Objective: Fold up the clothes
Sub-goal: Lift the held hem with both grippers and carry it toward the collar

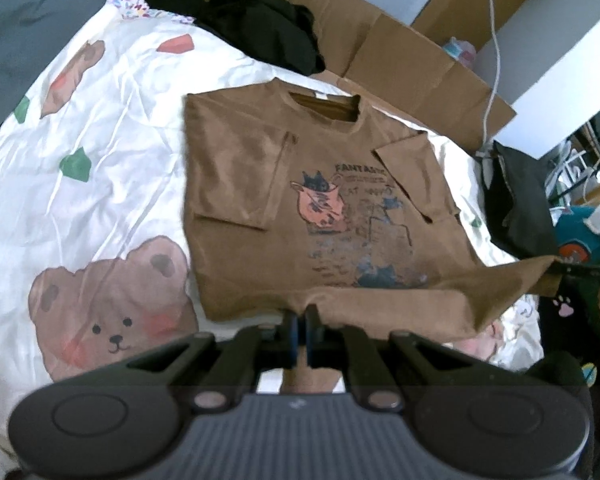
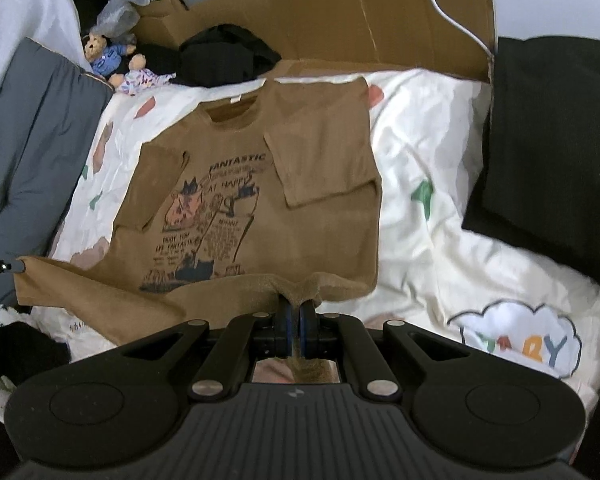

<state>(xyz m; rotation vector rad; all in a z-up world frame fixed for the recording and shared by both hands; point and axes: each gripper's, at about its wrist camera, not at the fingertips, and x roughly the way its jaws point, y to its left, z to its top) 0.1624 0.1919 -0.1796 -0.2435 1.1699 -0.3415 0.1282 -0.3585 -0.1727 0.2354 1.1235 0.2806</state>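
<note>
A brown T-shirt with a cat print lies face up on the bed, both sleeves folded inward. Its bottom hem is lifted off the bedding and stretched between the two grippers. My left gripper is shut on the hem at its left corner, cloth bunched between the pads. My right gripper is shut on the T-shirt at the hem's right corner. In the left wrist view the right gripper's tip shows at the far right, pinching the hem. In the right wrist view the left gripper's tip shows at the far left.
A white bear-print duvet covers the bed. A pile of black clothing and flattened cardboard lie beyond the collar. A grey pillow and a teddy bear sit at the left, a dark cushion at the right.
</note>
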